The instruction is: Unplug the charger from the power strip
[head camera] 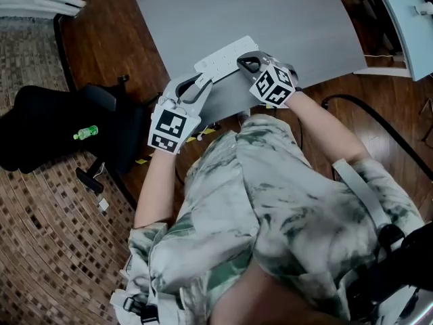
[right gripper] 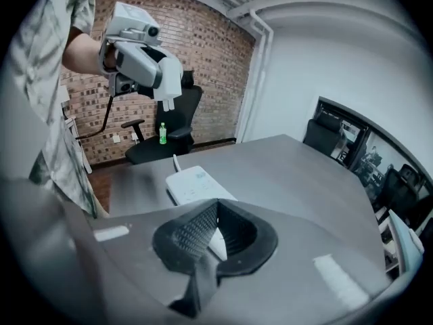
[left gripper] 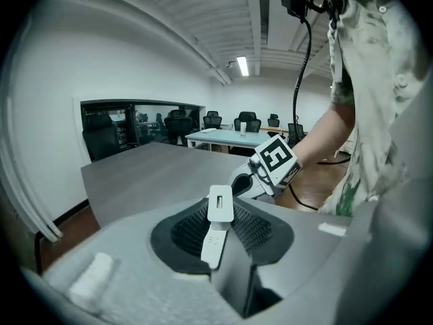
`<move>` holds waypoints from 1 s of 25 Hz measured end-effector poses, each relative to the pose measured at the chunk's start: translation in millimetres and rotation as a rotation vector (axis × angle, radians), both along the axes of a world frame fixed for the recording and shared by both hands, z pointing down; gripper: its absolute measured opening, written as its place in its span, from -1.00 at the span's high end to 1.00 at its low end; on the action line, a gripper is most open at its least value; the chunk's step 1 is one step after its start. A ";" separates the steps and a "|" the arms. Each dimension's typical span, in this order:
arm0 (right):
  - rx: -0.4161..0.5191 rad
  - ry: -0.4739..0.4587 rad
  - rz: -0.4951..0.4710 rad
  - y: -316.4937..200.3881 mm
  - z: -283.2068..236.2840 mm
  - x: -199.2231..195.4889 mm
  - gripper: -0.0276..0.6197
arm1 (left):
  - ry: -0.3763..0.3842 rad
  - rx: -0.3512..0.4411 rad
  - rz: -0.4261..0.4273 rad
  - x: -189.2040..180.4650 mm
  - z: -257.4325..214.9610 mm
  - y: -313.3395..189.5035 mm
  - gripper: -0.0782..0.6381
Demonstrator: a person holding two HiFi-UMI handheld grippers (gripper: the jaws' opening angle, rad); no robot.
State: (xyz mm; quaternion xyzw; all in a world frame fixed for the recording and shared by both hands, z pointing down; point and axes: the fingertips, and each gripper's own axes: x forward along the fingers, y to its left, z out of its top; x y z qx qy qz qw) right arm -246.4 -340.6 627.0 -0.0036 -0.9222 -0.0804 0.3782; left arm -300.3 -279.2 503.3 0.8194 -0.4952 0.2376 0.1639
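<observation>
A white power strip (head camera: 223, 57) lies on the grey table (head camera: 284, 19) near its front edge; the right gripper view shows the power strip (right gripper: 196, 183) flat on the table top. My left gripper (head camera: 195, 91) is lifted off the strip's left end and is shut on a small white charger (left gripper: 218, 225), which stands upright between the pads. My right gripper (head camera: 249, 63) sits over the strip's near right end. Its jaws meet at the tips, with nothing gripped, and a bit of the white strip shows below them. From the right gripper view, my left gripper (right gripper: 145, 59) is raised well above the table.
A black office chair (head camera: 61, 124) with a green bottle (head camera: 86, 133) on its seat stands left of the table. A black cable (head camera: 379, 117) runs over the wooden floor at the right. Another light table (head camera: 406, 19) is at the far right. The person's torso fills the lower head view.
</observation>
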 end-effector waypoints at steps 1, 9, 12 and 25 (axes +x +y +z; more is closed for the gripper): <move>-0.001 -0.013 0.007 9.7 -9.1 2.1 0.90 | 0.014 0.012 -0.020 -4.3 -8.3 13.1 0.48; -0.008 -0.109 0.076 126.7 -79.9 29.0 0.90 | 0.137 0.082 -0.085 -22.2 -55.7 139.4 0.48; -0.020 -0.133 0.109 177.3 -100.1 44.0 0.90 | 0.134 0.099 -0.058 -15.2 -65.5 180.5 0.48; -0.014 -0.212 0.133 314.6 -159.9 135.5 0.90 | 0.125 0.134 0.059 94.7 -89.0 287.5 0.48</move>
